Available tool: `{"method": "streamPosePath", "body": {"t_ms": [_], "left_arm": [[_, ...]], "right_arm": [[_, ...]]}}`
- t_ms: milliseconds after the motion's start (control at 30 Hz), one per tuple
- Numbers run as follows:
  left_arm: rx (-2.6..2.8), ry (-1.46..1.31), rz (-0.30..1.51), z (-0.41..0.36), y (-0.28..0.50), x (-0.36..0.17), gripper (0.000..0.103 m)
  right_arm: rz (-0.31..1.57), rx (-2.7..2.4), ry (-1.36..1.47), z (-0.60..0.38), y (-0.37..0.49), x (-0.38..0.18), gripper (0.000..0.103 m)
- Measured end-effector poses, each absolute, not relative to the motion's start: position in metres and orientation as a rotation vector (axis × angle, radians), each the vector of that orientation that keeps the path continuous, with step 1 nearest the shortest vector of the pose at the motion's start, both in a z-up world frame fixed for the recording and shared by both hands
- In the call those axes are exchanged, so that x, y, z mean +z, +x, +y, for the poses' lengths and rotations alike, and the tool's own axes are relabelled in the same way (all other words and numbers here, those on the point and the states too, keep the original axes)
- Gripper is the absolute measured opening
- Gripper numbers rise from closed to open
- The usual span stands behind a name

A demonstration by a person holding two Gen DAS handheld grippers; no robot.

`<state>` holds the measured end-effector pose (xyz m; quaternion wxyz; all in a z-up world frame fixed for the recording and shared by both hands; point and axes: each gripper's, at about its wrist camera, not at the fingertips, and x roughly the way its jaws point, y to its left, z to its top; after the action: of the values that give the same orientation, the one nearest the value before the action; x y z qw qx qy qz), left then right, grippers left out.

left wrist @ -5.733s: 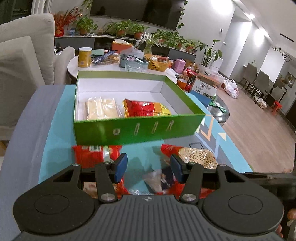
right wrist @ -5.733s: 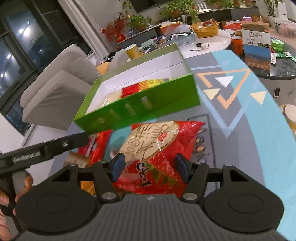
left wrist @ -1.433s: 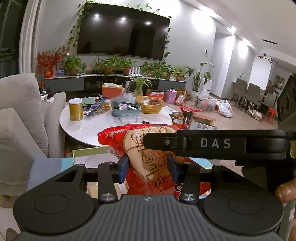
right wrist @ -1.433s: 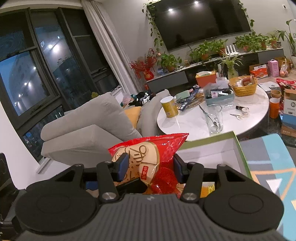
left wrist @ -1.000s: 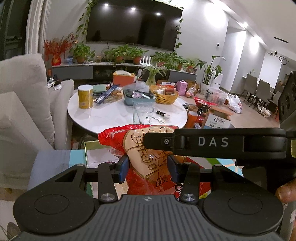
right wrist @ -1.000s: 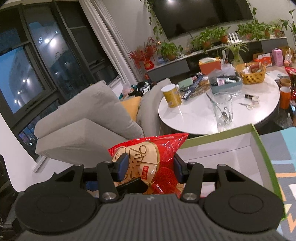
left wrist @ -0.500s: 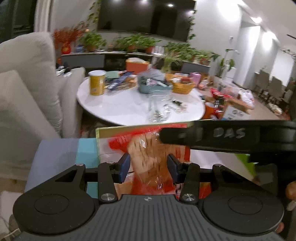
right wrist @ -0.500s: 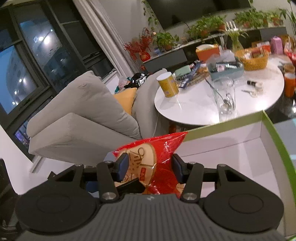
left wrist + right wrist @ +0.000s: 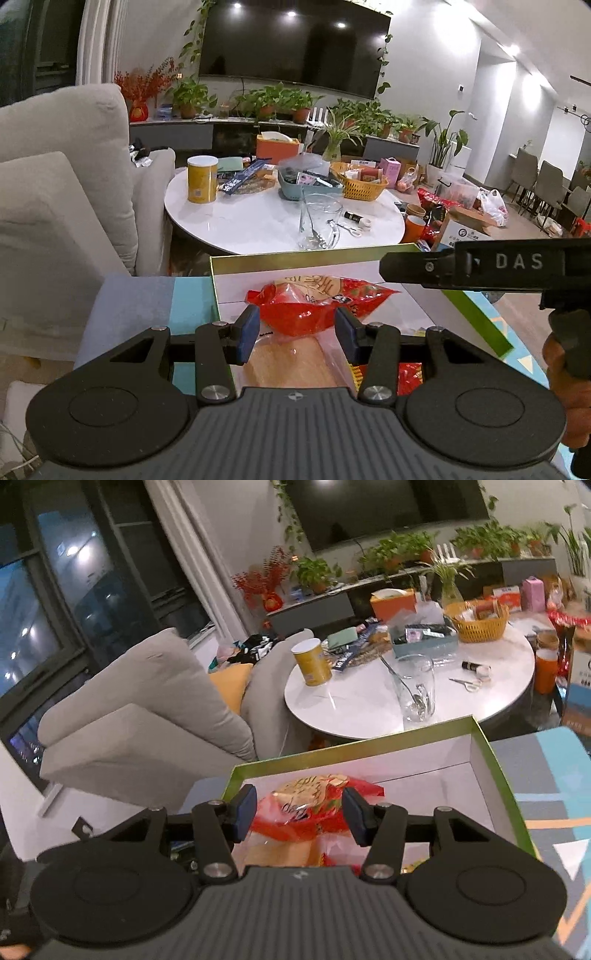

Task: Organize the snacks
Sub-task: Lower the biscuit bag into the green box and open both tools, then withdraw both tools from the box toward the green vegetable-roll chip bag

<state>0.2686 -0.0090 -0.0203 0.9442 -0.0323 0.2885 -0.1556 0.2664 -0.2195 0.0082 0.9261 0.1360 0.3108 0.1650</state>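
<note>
The red snack bag [image 9: 317,304] lies inside the green box [image 9: 476,314], in the lower middle of both frames, partly on top of a pale yellow packet [image 9: 291,363] that is already in the box. The left gripper [image 9: 295,334] has its fingers spread, one on each side of the bag; whether the pads touch the foil I cannot tell, but they do not pinch it. The right gripper [image 9: 299,814] is the same: fingers apart, the bag [image 9: 314,805] between them, no squeeze to see. In the left wrist view the body of the right gripper crosses the right side of the frame, very near.

My judgement is that the step in hand is the release of the bag into the box. To do it well, both grippers should go back straight along their own fingers, without a sideways move, so that a pad does not catch the crinkled edge and pull the bag out again. The two tools are close, so one should leave first. The bag is light and puffy and rests tilted on the packet; it can slide toward the empty white floor [image 9: 436,790] of the box in the right part of the frame, which is no harm. Other packets show at the bottom edge, behind the fingers.
</note>
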Motion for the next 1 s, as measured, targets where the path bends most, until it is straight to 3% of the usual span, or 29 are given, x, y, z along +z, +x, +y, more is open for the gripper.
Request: {"method": "streamPosePath", "body": {"t_ms": [367, 700, 933, 1000], "left_arm": [[-0.318, -0.061, 0.573, 0.000, 0.217, -0.002, 0.044], [-0.385, -0.060, 0.588, -0.014, 0.161, -0.001, 0.047], [-0.422, -0.046, 0.635, -0.031, 0.118, -0.012, 0.049], [-0.437, -0.043, 0.653, -0.036, 0.105, -0.016, 0.050]], "right_arm": [[0.593, 0.350, 0.211, -0.232, 0.230, 0.041, 0.040], [0.604, 0.309, 0.203, -0.267, 0.178, 0.033, 0.041], [0.662, 0.287, 0.177, -0.296, 0.133, 0.010, 0.050], [0.689, 0.285, 0.172, -0.304, 0.120, 0.000, 0.060]]}}
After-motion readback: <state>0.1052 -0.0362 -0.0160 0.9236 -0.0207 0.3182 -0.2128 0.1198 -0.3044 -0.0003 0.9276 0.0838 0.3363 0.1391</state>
